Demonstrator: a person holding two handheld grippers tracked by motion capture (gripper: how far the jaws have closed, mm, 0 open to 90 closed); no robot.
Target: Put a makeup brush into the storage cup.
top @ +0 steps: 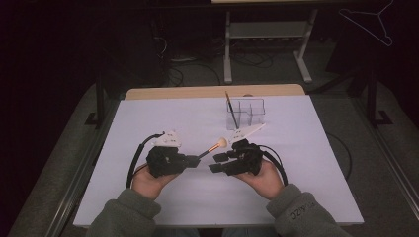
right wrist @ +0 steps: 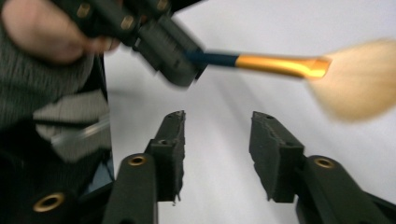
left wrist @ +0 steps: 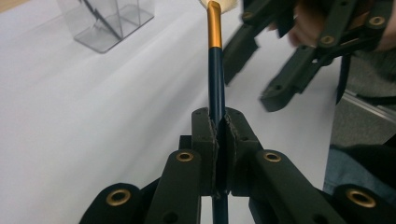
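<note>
A makeup brush (top: 211, 147) with a dark blue handle, gold ferrule and pale bristles points up and right from my left gripper (top: 193, 160). In the left gripper view the jaws are shut on the brush handle (left wrist: 215, 79), which runs up between the pads. My right gripper (top: 216, 163) stands just right of the brush, its jaws parted with nothing between them. The right gripper view has the brush (right wrist: 275, 65) crossing above the open right gripper (right wrist: 219, 140), apart from its pads; the bristles are blurred.
A clear plastic organizer (top: 245, 113) with compartments stands at the back of the white table cover (top: 148, 123), a thin dark brush upright in its left cell. A white flat tool (top: 249, 132) lies in front of it. The wooden table edge (top: 207, 92) runs behind.
</note>
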